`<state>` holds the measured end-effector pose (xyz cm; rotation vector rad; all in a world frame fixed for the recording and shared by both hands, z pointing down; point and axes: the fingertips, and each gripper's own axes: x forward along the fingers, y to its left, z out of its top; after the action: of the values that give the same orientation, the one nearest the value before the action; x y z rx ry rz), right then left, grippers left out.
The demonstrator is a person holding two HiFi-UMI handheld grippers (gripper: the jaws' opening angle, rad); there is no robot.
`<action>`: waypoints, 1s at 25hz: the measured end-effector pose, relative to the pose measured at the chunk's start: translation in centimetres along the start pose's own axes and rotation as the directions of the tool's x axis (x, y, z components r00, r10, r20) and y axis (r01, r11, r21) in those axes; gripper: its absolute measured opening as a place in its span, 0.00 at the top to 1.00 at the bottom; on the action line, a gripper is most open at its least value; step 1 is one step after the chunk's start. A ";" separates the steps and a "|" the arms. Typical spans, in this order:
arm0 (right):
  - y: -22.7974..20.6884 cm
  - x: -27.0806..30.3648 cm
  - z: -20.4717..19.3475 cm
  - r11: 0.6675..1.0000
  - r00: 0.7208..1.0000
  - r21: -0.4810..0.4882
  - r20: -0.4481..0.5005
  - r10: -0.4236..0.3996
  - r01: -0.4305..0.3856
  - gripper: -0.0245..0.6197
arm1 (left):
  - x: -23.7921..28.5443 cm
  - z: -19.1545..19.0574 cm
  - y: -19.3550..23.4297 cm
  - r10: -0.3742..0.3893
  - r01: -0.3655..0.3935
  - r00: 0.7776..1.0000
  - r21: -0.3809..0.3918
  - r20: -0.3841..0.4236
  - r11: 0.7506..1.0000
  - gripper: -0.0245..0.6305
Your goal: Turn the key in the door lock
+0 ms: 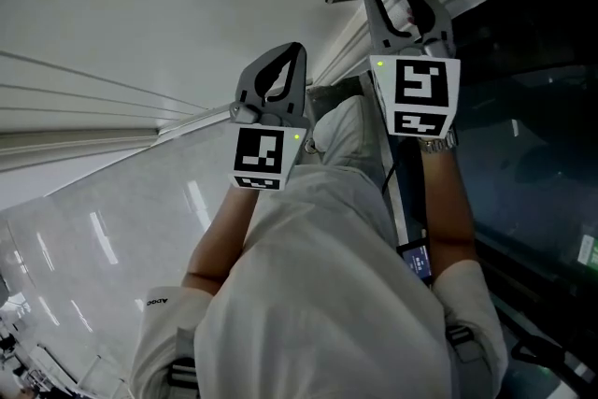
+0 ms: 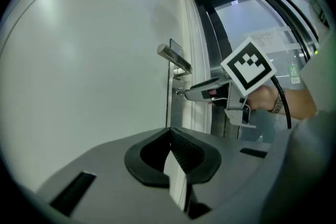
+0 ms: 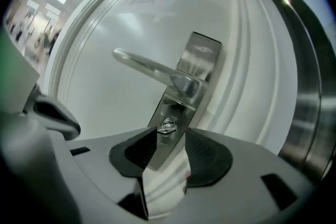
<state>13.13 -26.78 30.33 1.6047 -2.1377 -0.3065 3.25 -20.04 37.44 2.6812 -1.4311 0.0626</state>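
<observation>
Straddling the key [image 3: 167,125] in the door's lock plate [image 3: 176,107], just under the lever handle [image 3: 149,67], the right gripper [image 3: 168,134] stands wide, pads clear of it.
To turn it well, I'd say: close squarely on the key's head, then roll about the keyway's own line without dragging sideways or pulling out. The left gripper [image 2: 170,135] hangs back, pinched together on nothing.

Small silver key [image 3: 167,126], seated in the keyhole at the lower part of a long, narrow, brushed-metal lock plate [image 3: 202,57]. Bow protruding outward, apparently crosswise to the plate, exact turn unclear. Plate fixed near the edge of a white door [image 3: 105,102], keyhole just beneath the lever handle [image 3: 142,65].
</observation>
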 end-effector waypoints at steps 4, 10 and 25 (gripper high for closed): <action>0.5 0.1 0.6 0.914 0.993 -0.391 0.004 -0.115 0.107 0.74 | 0.5 0.0 -0.5 -0.014 0.014 1.000 -0.001 -0.001 1.000 0.95; 0.8 1.2 0.5 0.801 0.990 -0.588 -0.008 -0.144 0.112 0.74 | 0.5 -0.2 0.0 -0.009 0.009 1.000 -0.002 -0.006 1.000 0.95; 0.7 2.3 -0.1 0.598 0.975 -0.781 0.062 -0.214 0.180 0.79 | 0.6 -0.2 1.5 0.015 -0.015 1.000 -0.014 -0.009 1.000 0.95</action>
<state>12.09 -28.74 31.19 1.2575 -1.4194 -1.1086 2.30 -21.36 37.75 2.6564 -1.4434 0.0650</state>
